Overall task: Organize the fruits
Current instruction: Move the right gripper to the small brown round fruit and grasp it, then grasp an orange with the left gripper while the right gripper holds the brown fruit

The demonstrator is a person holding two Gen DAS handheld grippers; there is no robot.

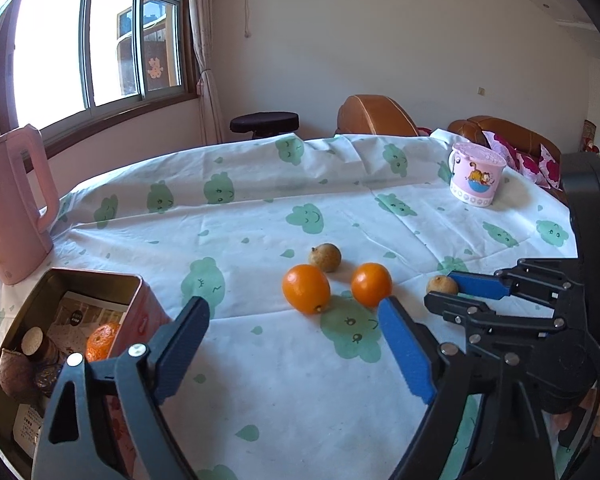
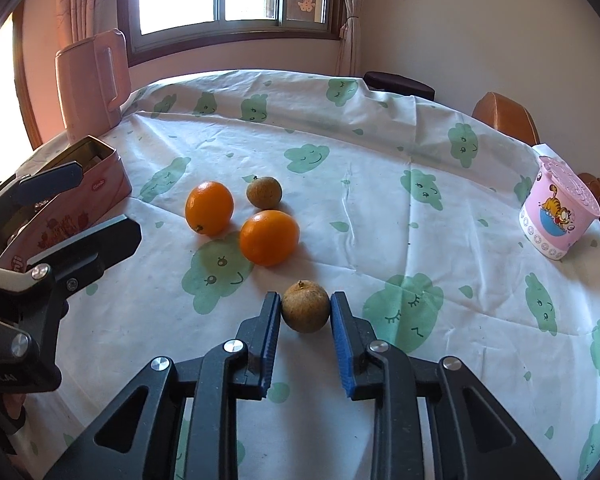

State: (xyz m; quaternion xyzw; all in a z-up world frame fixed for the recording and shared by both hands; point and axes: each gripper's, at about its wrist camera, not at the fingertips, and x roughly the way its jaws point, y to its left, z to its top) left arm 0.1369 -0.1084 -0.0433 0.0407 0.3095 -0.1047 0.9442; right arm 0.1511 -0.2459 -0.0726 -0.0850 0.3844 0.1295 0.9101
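One orange (image 1: 102,340) and some brown items are already seen inside the pink tin (image 1: 142,308) at the left of the desk (image 1: 260,380). Four fruits are left on the cloth: two oranges (image 2: 209,208) (image 2: 269,237) and two brown fruits (image 2: 264,191) (image 2: 305,307). The nearer brown fruit is bracketed by the right tool (image 2: 305,304), its jaws narrowed against it, though a firm grip cannot be confirmed. The left tool (image 1: 294,316) is held wide open, empty, before the oranges.
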